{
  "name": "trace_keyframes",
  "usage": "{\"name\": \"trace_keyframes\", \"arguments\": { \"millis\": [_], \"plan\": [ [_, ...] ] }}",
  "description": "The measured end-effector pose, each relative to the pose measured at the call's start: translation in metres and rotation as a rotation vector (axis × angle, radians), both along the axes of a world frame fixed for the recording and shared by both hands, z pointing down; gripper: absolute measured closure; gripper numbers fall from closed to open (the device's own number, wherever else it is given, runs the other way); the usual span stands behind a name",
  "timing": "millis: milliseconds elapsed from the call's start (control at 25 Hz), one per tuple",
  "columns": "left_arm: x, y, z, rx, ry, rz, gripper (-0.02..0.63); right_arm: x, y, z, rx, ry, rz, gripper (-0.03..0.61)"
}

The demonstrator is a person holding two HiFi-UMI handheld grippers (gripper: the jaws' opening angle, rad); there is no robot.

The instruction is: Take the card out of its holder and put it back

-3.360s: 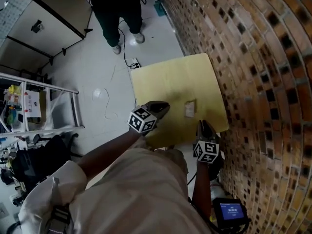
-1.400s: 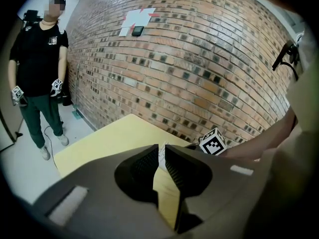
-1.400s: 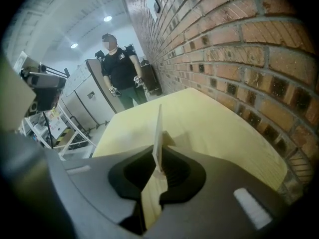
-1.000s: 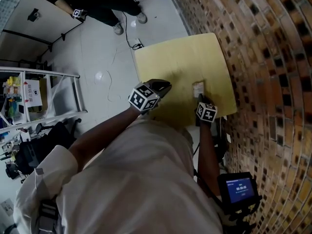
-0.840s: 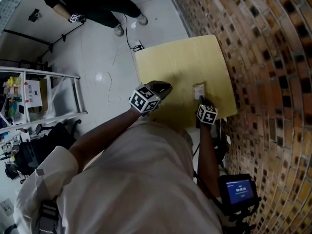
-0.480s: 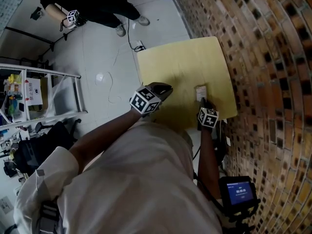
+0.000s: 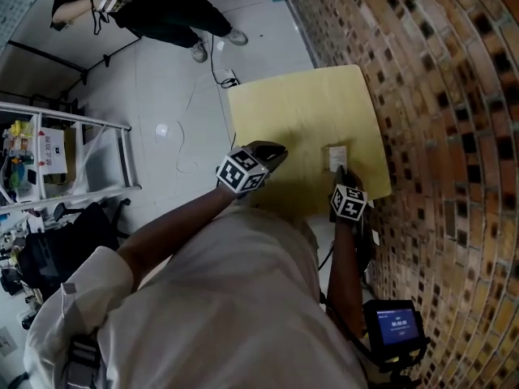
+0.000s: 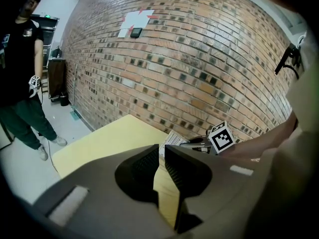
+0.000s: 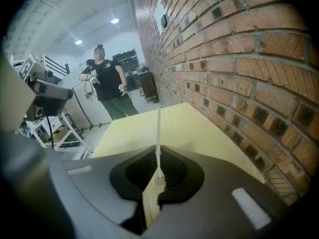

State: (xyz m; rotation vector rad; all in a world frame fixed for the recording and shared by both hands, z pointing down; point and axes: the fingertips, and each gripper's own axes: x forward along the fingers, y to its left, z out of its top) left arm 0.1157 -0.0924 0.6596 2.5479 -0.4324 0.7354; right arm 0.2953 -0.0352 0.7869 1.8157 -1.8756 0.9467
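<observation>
A flat white card holder (image 7: 336, 157) is off the yellow table (image 7: 300, 104), near the right edge. My right gripper (image 7: 336, 171) is shut on its near end. In the right gripper view it stands edge-on as a thin white line (image 9: 159, 128) rising from the closed pads of that gripper (image 9: 159, 169). Whether the card is inside, I cannot tell. The left gripper view shows the holder's printed face (image 8: 173, 138) beside the right gripper's marker cube (image 8: 221, 137). My left gripper (image 7: 276, 151) hovers over the table's front left part, its jaws a narrow slit apart and holding nothing (image 8: 160, 148).
A brick wall (image 7: 438, 96) runs close along the table's right side. A person in black (image 7: 174, 6) stands beyond the far edge. A metal rack (image 7: 73, 168) and floor cables (image 7: 215, 96) are at the left. A small screen (image 7: 392, 327) sits at the bottom right.
My right gripper has risen a little, lifting the holder with it. My left gripper has stayed put. The person in the background has shifted.
</observation>
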Motion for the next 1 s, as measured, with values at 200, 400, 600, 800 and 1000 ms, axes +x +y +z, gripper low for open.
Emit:
{"name": "trace_keyframes", "arguments": {
  "millis": [200,400,600,800,1000],
  "plan": [
    [-0.006,-0.001,-0.009,-0.005,0.027,-0.014,0.558,0.005,0.008,-0.036,0.058,0.009,0.039,0.563],
    [-0.008,-0.011,-0.014,0.000,0.052,-0.024,0.559,0.023,0.016,-0.074,0.133,0.012,0.097,0.563],
    [-0.020,-0.028,-0.018,0.011,0.069,-0.054,0.563,0.046,0.035,-0.106,0.202,-0.017,0.205,0.563],
    [-0.037,-0.043,-0.009,0.002,0.063,-0.095,0.566,0.075,0.060,-0.109,0.212,-0.021,0.314,0.563],
    [-0.057,-0.058,-0.004,0.020,0.046,-0.157,0.572,0.094,0.085,-0.090,0.176,-0.022,0.381,0.563]
  ]
}}
